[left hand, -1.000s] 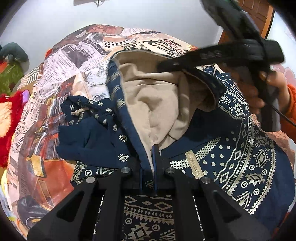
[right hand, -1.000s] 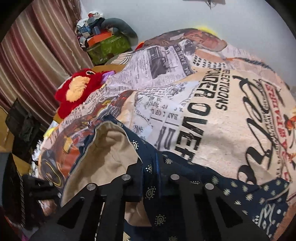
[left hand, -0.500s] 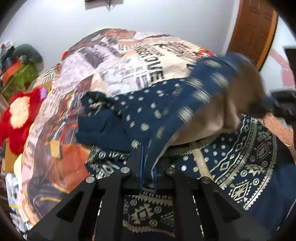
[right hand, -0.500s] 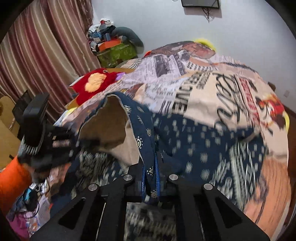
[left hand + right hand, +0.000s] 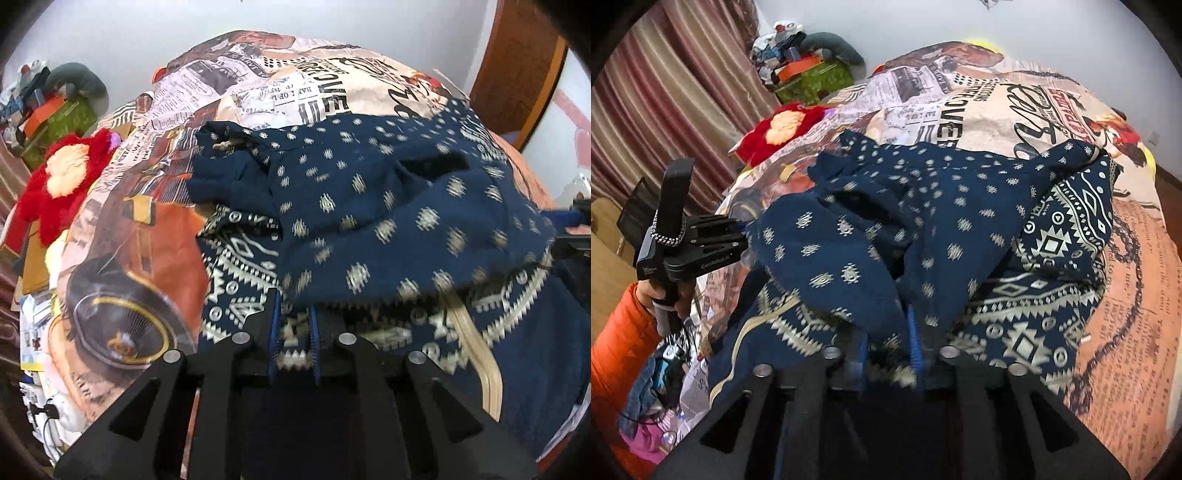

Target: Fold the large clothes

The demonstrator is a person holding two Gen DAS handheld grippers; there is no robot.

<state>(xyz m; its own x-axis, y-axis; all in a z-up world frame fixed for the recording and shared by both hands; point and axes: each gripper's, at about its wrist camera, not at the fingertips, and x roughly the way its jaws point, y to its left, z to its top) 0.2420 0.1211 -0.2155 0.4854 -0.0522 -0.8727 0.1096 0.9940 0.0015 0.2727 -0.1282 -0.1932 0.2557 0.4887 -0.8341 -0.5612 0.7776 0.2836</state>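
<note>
Lying across the bed [image 5: 122, 266], on its newspaper-print bedspread [image 5: 997, 103], is a large navy garment [image 5: 388, 206] with pale geometric patterns. Far to the left in the left wrist view, a red plush toy [image 5: 62, 181] sits at the bed's edge, with a green box [image 5: 55, 125] of clutter behind it against the wall. Further right, the garment's dotted upper layer is folded over onto the part with the wide zigzag borders.

At the bottom of that view the left hand-held gripper [image 5: 293, 332] points down at the cloth; its jaws are opening, only a narrow gap apart, and the patterned fabric shows in the gap while the folded edge hangs just above the tips. Whether the pads press on it cannot be told through the blur.

In the right wrist view, striped curtains [image 5: 665, 110] hang at the left, and a hand [image 5: 661, 295] in an orange sleeve [image 5: 617, 343] grips the other tool's handle beside the garment. Lower centre, the right hand-held gripper [image 5: 888, 350] has its jaws opening, clearly apart, with a fold of dotted navy cloth draped between them, no longer pinched.
</note>
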